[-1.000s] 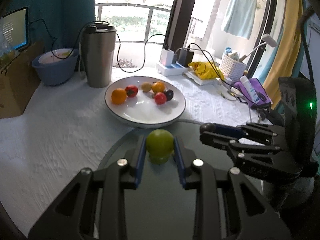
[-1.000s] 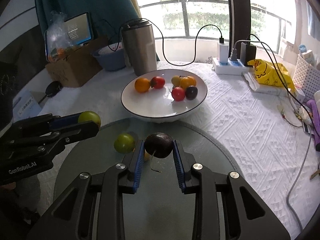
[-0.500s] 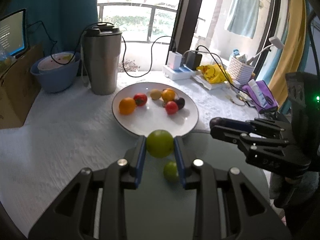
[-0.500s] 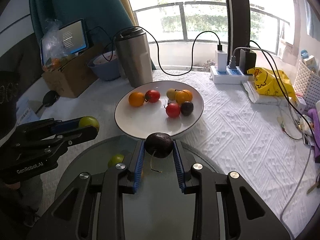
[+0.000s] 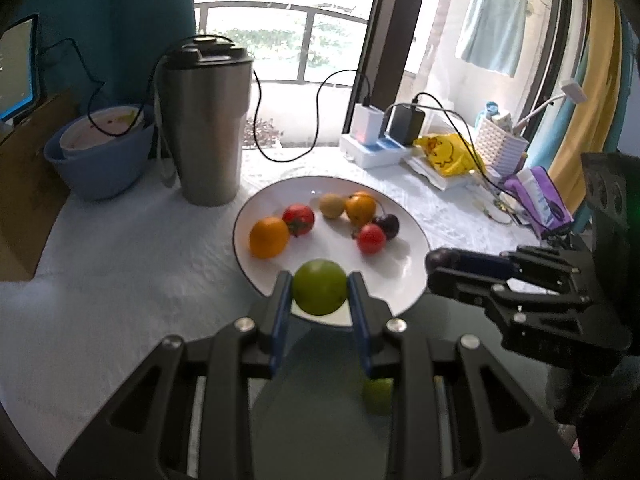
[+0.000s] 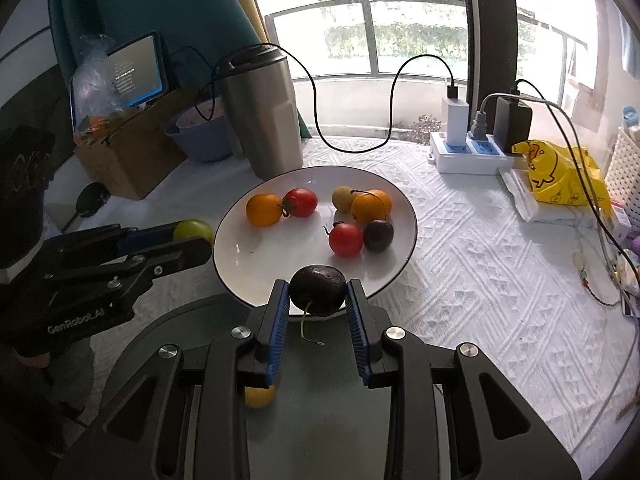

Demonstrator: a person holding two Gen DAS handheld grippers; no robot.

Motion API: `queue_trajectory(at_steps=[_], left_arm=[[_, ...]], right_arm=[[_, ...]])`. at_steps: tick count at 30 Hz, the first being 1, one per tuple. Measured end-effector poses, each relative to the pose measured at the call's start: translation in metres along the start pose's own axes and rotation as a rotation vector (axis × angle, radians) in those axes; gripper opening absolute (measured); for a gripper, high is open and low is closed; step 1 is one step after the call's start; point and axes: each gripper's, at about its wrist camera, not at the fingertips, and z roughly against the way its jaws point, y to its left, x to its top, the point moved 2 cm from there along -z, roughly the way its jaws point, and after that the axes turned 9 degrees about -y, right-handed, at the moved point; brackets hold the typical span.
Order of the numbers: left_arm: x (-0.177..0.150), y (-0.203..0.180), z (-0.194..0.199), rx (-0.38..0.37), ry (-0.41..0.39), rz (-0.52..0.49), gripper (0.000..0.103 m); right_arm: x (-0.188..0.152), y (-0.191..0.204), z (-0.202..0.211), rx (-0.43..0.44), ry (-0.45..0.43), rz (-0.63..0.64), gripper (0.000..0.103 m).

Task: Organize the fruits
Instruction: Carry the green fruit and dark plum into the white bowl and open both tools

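Two fruits are in my grip at once, one per claw. Nearest, my left gripper (image 5: 320,292) is closed on a green fruit (image 5: 319,293), its blue pads pressing the fruit's widest part from either side, and the fruit hangs just over the near rim of the white plate (image 5: 404,276). My right gripper (image 6: 318,290) is likewise clamped on a dark plum (image 6: 318,289), its thin stem trailing down toward me, also at the plate's near edge.

Both look small, round and light, I judge, with smooth skin that could squirt out of a hard pinch; the plum's wrinkled skin suggests soft flesh that bruises. Holding across the middle, as now, seems right, with gentle pressure only.

Beneath my fingers lies a dark round mat (image 6: 168,332). The left view shows another green fruit (image 5: 378,394) left on it, half hidden by my finger; the right view shows instead a yellow fruit (image 6: 260,396) peeking under the left pad. Only the right view shows the stem.

Farther on, the plate carries two orange fruits, two red tomatoes (image 6: 345,239), a pale yellow one and a second dark plum (image 6: 378,235). Beyond stands a steel tumbler (image 5: 206,120). The left view alone shows the hanging towel (image 5: 492,28); the right alone shows the cardboard box (image 6: 136,148).
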Motion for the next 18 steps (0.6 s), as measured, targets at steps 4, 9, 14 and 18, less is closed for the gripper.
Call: queue_trajectory(at_steps=[4, 9, 14, 18], left_arm=[[0.003, 0.004, -0.012, 0.001, 0.007, 0.003, 0.029], [0.004, 0.006, -0.023, -0.001, 0.018, 0.012, 0.029], [0.004, 0.007, -0.031, -0.001, 0.027, 0.019, 0.029], [0.002, 0.01, -0.036, -0.003, 0.044, 0.034, 0.029]], right_arm=[[0.004, -0.003, -0.011, -0.002, 0.01, 0.006, 0.031], [0.009, -0.004, -0.021, 0.008, 0.013, 0.008, 0.031], [0.011, 0.001, -0.032, 0.027, 0.024, 0.019, 0.031], [0.009, 0.002, -0.04, 0.03, 0.038, 0.02, 0.031]])
